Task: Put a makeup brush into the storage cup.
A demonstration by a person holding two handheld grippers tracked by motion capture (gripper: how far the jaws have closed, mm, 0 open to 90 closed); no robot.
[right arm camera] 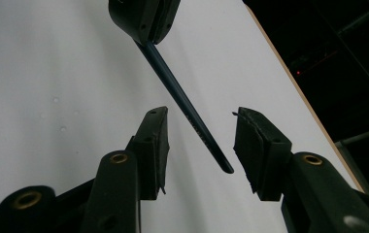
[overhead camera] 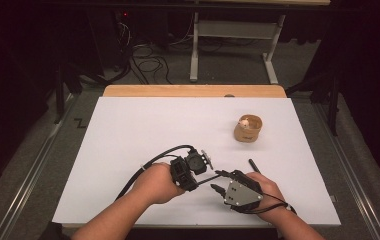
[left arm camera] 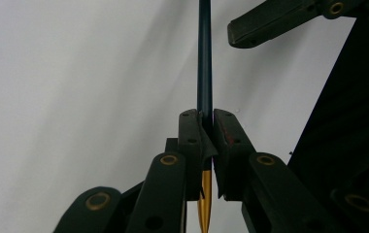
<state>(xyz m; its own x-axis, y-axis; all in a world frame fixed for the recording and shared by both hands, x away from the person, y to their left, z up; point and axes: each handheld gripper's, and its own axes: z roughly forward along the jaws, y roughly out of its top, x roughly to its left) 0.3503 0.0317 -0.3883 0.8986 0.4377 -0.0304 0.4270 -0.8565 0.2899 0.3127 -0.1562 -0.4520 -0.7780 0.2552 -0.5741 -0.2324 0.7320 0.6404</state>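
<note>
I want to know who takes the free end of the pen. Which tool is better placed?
Right. The right tool stands open around the pen's free end, pads not touching; the left tool already clamps its other end.

A white-covered table (overhead camera: 128, 130) (wooden far edge) carries a small wooden cup (overhead camera: 248, 129) and a black pen cap (overhead camera: 254, 166).

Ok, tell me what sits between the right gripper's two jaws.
The free end of the dark blue pen, touching neither pad, as the right gripper view shows; the left gripper clamps its other end. The right gripper is open.
</note>
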